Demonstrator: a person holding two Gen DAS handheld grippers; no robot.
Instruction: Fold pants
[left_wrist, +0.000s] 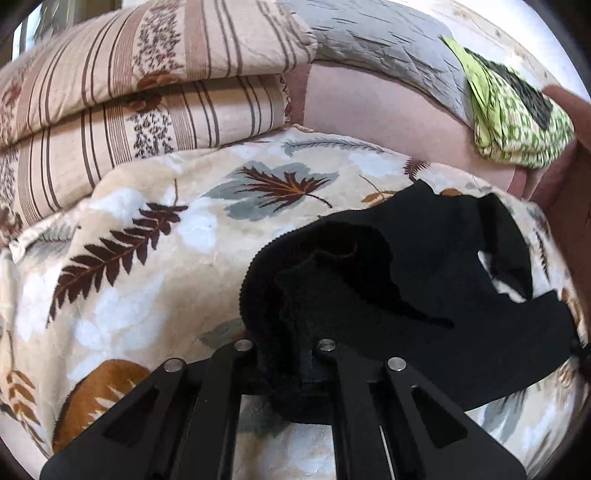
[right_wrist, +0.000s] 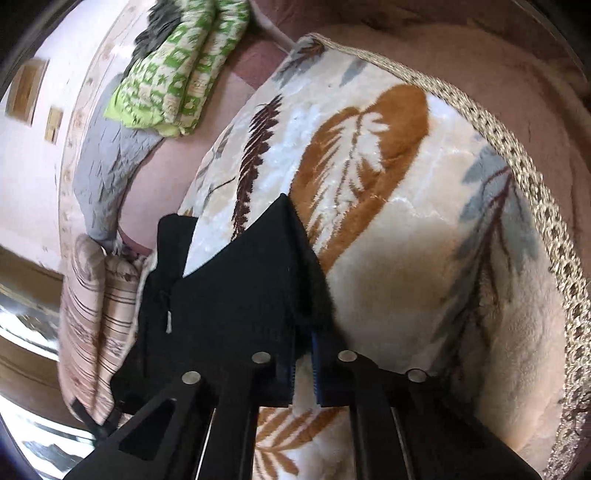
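Note:
The black pants (left_wrist: 424, 258) lie crumpled on a leaf-print blanket (left_wrist: 166, 258). In the left wrist view a ribbed hem or waistband bunches up over my left gripper (left_wrist: 295, 365), which is shut on that black fabric; the cloth hides its fingertips. In the right wrist view, my right gripper (right_wrist: 303, 354) is shut on a folded corner of the pants (right_wrist: 236, 295), and the blue pads pinch the fuzzy edge just above the blanket (right_wrist: 406, 258). The rest of the pants trails off to the left of that gripper.
A folded striped quilt (left_wrist: 147, 74) is stacked at the blanket's far left. A green patterned cloth (left_wrist: 517, 122) and a grey quilted cover (left_wrist: 388, 40) lie on the pink sheet behind. The blanket's braided edge (right_wrist: 535, 206) curves along the right.

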